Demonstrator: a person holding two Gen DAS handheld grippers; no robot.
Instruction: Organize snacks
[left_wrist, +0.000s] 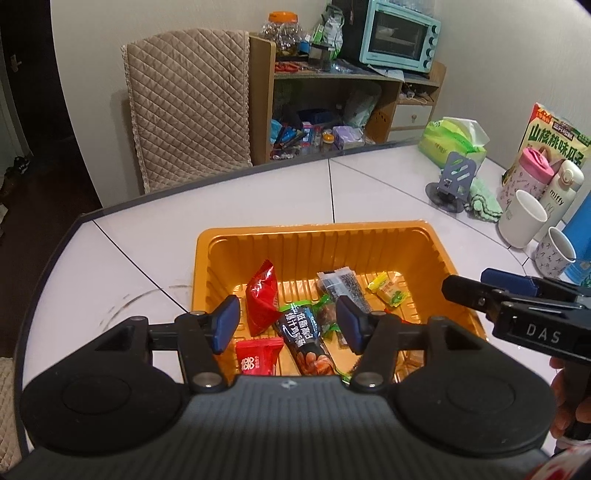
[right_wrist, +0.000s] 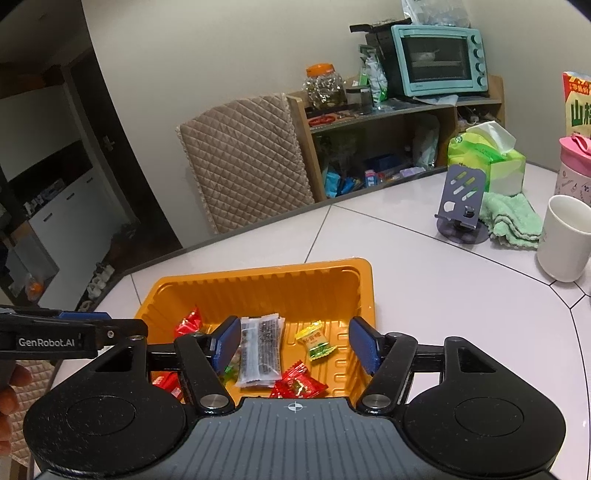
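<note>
An orange plastic tray (left_wrist: 314, 230) sits on the white table and holds several wrapped snacks. Among them are a red packet (left_wrist: 262, 299), a long dark packet (left_wrist: 306, 339), a small red candy (left_wrist: 255, 360), a clear packet with dark filling (left_wrist: 341, 288) and a yellow-green candy (left_wrist: 388, 291). My left gripper (left_wrist: 288, 325) hovers open above the tray's near side with nothing between its blue pads. The right gripper (left_wrist: 469, 282) reaches in from the right. In the right wrist view my right gripper (right_wrist: 294, 343) is open over the tray (right_wrist: 258, 271), above the clear packet (right_wrist: 260, 350), the yellow candy (right_wrist: 316, 339) and a red candy (right_wrist: 299, 384).
A white mug (right_wrist: 565, 240), a patterned cup (left_wrist: 554, 254), pink-lidded bottles (left_wrist: 528, 177), a phone stand (right_wrist: 461, 206), a green cloth (right_wrist: 513, 218) and a tissue pack (right_wrist: 487, 162) crowd the table's right side. A quilted chair back (left_wrist: 188, 99) and a shelf with a teal oven (left_wrist: 402, 35) stand behind.
</note>
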